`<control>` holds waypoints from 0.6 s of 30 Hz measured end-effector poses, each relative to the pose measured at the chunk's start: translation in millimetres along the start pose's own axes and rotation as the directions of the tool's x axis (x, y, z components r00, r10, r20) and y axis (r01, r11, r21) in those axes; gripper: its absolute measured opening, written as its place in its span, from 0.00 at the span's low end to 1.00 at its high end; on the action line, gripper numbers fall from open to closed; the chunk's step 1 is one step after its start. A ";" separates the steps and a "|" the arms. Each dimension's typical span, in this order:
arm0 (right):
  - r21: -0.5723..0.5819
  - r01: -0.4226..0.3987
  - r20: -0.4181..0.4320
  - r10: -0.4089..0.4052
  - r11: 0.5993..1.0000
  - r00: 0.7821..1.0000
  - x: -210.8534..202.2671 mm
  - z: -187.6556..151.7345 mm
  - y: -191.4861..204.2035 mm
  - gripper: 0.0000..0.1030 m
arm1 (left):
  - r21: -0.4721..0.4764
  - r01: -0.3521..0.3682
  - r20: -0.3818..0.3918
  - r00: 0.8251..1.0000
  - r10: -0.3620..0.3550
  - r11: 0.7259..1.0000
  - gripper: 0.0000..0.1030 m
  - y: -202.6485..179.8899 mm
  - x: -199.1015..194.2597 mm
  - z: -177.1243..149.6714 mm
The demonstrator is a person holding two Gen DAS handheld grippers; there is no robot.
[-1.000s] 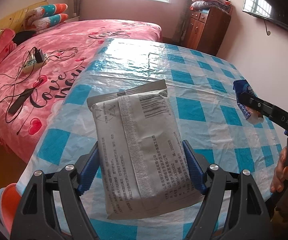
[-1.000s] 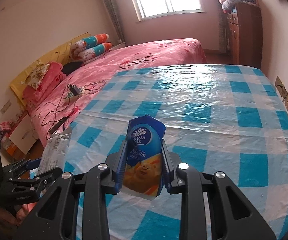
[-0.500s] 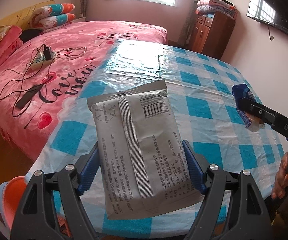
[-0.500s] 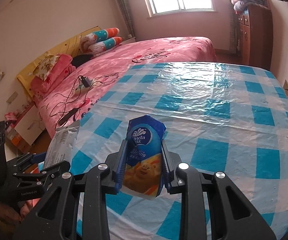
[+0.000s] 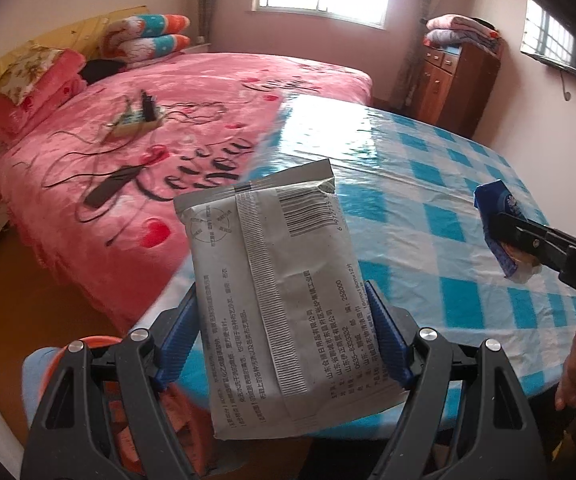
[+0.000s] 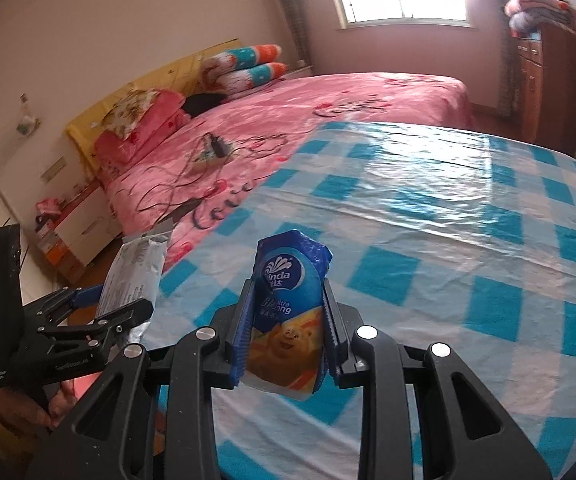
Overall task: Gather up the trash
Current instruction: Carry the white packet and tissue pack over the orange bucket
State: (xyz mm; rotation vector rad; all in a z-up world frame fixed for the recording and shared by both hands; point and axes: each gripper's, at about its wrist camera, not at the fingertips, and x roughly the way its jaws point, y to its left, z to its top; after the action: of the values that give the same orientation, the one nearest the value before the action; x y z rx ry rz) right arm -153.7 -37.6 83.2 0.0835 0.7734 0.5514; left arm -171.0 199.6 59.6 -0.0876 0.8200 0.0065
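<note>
A bedroom fills both views: a pink bed (image 5: pixel 192 128) with cables and a power strip (image 5: pixel 138 122) strewn across its cover, and beside it the table under a glossy blue-and-white checked cloth (image 6: pixel 447 216), bare where I can see it. An orange bin (image 5: pixel 88 344) shows low at the near left edge of the left wrist view, partly hidden behind my tool. My left gripper (image 5: pixel 284 340) stands wide, its blue pads clamped on the two long edges of a grey wet-wipes pack (image 5: pixel 272 280), held upright off the table's near edge, printed back toward the camera. My right gripper (image 6: pixel 286 320) is drawn narrow around a crumpled blue Vinda tissue wrapper (image 6: pixel 288 300), held above the cloth. Both pieces of trash are therefore in my grip, neither yet in the bin. The risks, as I judge them: the flat pack is pinched only along thin edges and could buckle or swing out if I tilt it sharply; the soft wrapper could slip from the pads; and releasing before I am over the bin would drop either onto the floor. Both tools point downward and forward, the left one low and to the left of the right, with my fingers (image 6: pixel 44 412) wrapped on its handle.
</note>
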 end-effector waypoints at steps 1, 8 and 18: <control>-0.011 -0.018 -0.010 0.018 1.000 1.000 3.8 0.0 8.5 0.31 | -0.003 -0.012 0.002 1.000 0.012 1.000 0.76 4.6 -2.6 -2.0; -0.085 -0.103 -0.059 0.099 0.991 0.993 22.8 -0.6 58.1 0.31 | -0.055 -0.076 -0.007 0.997 0.076 0.996 0.76 45.1 -16.6 -21.8; -0.192 -0.212 -0.155 0.184 0.958 0.971 53.6 -8.4 132.2 0.31 | -0.132 -0.163 -0.049 0.986 0.158 0.978 0.76 100.7 -23.8 -53.8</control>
State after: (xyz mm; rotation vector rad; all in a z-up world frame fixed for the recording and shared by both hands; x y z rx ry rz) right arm -186.5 101.4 78.4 -0.0714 0.8404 0.8329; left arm -230.5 296.3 32.9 -0.1503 0.8626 0.2143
